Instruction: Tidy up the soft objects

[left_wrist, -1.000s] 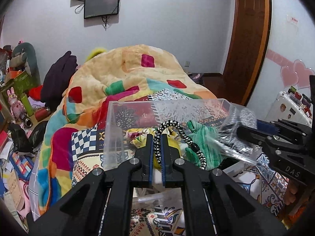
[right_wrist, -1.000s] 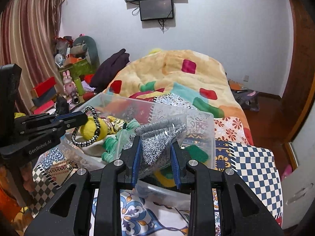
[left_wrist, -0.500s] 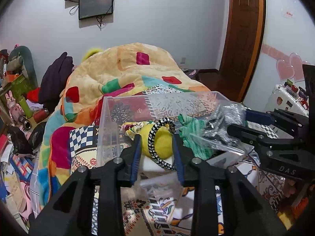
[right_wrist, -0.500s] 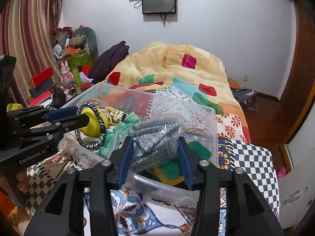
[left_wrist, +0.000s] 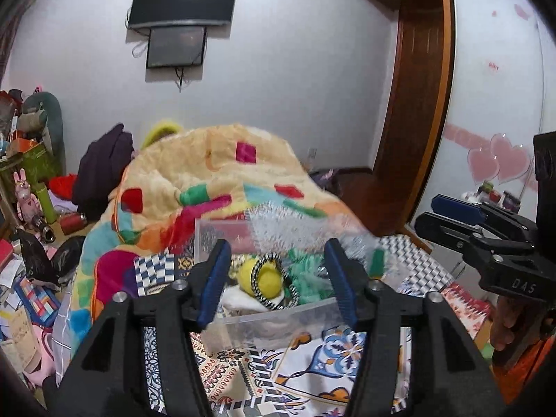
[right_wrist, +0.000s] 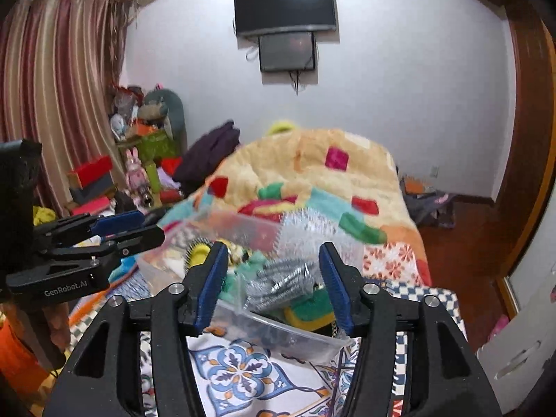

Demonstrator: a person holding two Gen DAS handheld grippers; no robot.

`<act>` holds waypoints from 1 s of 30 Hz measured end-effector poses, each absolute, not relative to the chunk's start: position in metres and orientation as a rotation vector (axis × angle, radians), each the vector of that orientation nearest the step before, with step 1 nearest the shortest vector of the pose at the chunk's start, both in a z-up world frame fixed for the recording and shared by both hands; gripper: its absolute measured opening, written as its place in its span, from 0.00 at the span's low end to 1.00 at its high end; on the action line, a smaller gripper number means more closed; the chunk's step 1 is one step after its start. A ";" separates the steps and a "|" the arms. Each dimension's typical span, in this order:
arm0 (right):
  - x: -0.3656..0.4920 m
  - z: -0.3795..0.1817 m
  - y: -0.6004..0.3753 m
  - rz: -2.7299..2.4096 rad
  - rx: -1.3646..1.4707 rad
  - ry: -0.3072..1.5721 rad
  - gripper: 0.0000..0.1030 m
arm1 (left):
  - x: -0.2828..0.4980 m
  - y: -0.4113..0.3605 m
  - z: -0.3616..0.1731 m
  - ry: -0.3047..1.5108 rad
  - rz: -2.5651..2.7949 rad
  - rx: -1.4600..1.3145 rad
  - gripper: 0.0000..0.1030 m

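A clear plastic bin (left_wrist: 278, 316) sits on the patterned bed cover and holds soft things: a yellow plush (left_wrist: 267, 278) with a black-and-white braided loop (left_wrist: 259, 271) around it, and green knit fabric (left_wrist: 305, 276). In the right wrist view the bin (right_wrist: 278, 330) also holds a silver-grey item in a clear bag (right_wrist: 278, 283). My left gripper (left_wrist: 276, 285) is open and empty, above the bin's near side. My right gripper (right_wrist: 272, 286) is open and empty, raised over the bagged item. Each gripper shows in the other's view: the right one (left_wrist: 451, 215) and the left one (right_wrist: 139, 226).
A heaped colourful blanket (left_wrist: 208, 180) lies behind the bin. Cluttered toys and boxes (right_wrist: 132, 173) stand at the left by the curtain. A wooden door (left_wrist: 413, 104) and a white cabinet (left_wrist: 493, 87) are at the right. Screens (right_wrist: 285, 10) hang on the far wall.
Both grippers opened wide and drew back and up. The left let go of the braided loop; the right let go of the silver bagged item. Both things now lie in the bin.
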State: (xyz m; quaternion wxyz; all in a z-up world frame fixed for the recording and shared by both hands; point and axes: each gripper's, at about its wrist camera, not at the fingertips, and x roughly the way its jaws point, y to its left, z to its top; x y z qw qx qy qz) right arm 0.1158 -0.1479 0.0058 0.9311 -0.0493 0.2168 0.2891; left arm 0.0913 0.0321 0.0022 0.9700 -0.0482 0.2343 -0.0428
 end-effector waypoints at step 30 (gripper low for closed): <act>0.067 0.025 -0.159 0.558 -0.068 0.273 1.00 | 0.027 0.020 0.032 0.304 -0.033 -0.071 0.99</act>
